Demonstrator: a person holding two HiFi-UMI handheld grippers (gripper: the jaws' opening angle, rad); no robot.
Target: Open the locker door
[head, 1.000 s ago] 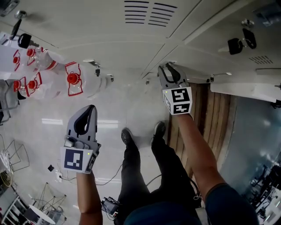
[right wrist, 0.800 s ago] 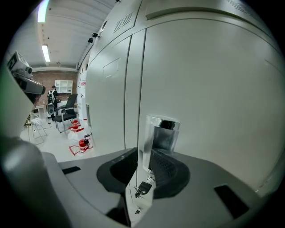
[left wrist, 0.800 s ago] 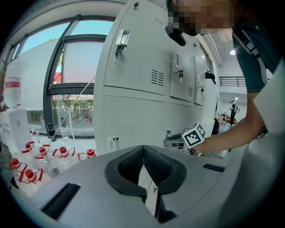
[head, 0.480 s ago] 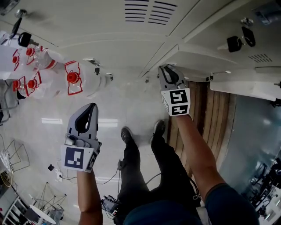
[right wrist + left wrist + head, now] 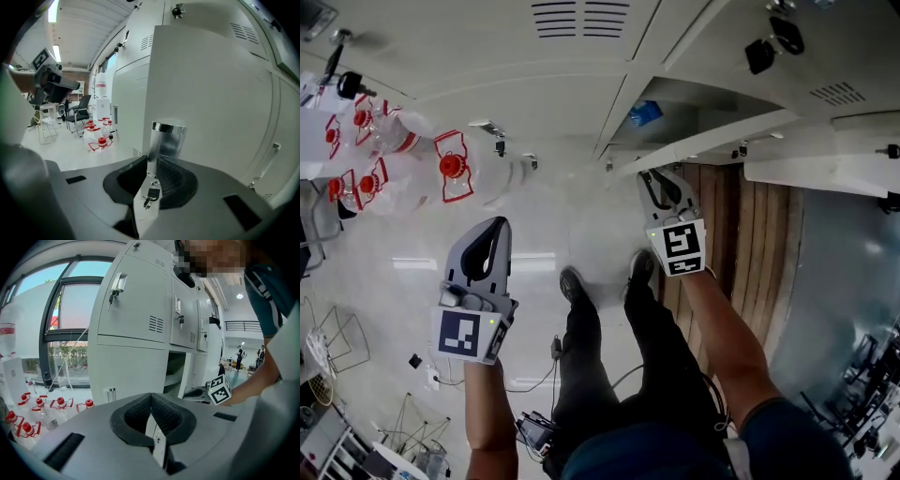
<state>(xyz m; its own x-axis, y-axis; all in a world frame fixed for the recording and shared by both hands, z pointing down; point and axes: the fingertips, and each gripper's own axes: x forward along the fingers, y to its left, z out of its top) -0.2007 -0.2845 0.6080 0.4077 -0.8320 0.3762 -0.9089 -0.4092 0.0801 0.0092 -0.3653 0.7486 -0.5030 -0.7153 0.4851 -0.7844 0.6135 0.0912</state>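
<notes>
Bright, even daylight from the window [image 5: 70, 319]; strong fisheye warp and dark vignetted corners in both gripper views.

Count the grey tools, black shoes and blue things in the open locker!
Grey plastic tools: 2, left tool and right tool, its jaws just closed on the white metal locker door
Black shoes: 2
Small blue thing inside that locker: 1
Total: 5

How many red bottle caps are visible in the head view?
5 red caps: four grouped at the far left, one apart on their right. More may be hidden.
</notes>
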